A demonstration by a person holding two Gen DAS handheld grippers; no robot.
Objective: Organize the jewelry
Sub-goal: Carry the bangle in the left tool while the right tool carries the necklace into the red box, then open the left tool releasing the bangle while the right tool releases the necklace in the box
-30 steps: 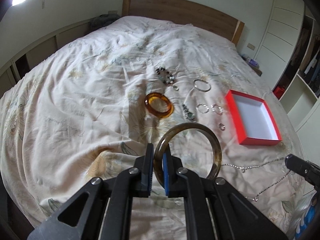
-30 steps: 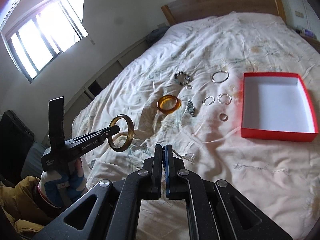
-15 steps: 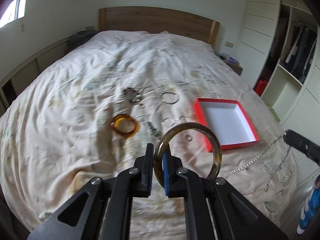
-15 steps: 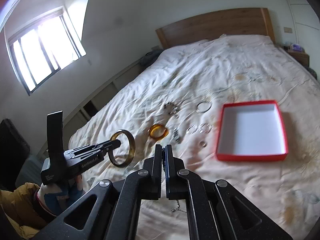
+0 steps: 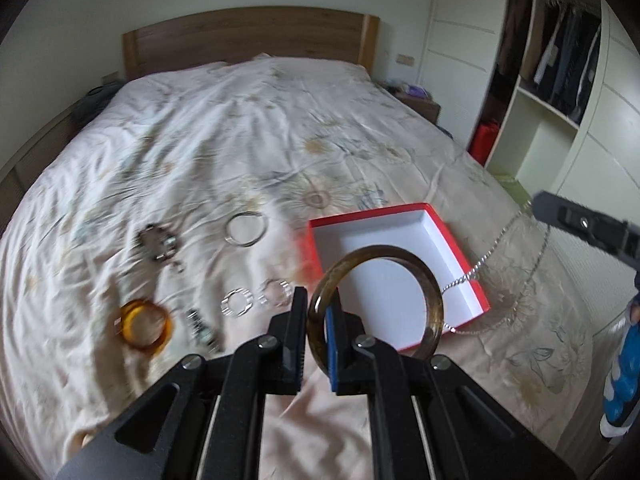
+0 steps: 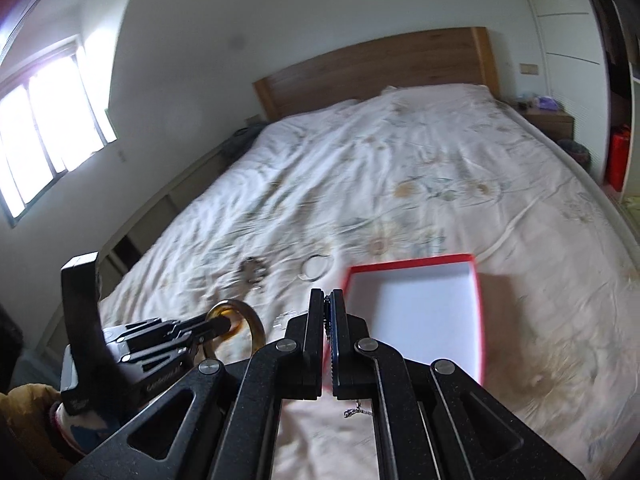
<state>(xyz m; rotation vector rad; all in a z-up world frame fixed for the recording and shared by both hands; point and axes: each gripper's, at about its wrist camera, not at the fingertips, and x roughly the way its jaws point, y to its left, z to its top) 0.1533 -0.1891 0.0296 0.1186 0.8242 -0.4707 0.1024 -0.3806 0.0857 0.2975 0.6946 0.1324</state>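
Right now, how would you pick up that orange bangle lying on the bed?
Pinch one side of the orange bangle's thick rim, one finger inside the hole and one outside, coming straight down from above. It lies flat on the soft bed, so its edge can't be reached from the side.

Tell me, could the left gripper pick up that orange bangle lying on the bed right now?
Probably not yet. The left gripper is shut on the brown bangle, so its jaws are full. The orange bangle lies uncovered on the bedspread, with nothing over it, once that load goes into the red box.
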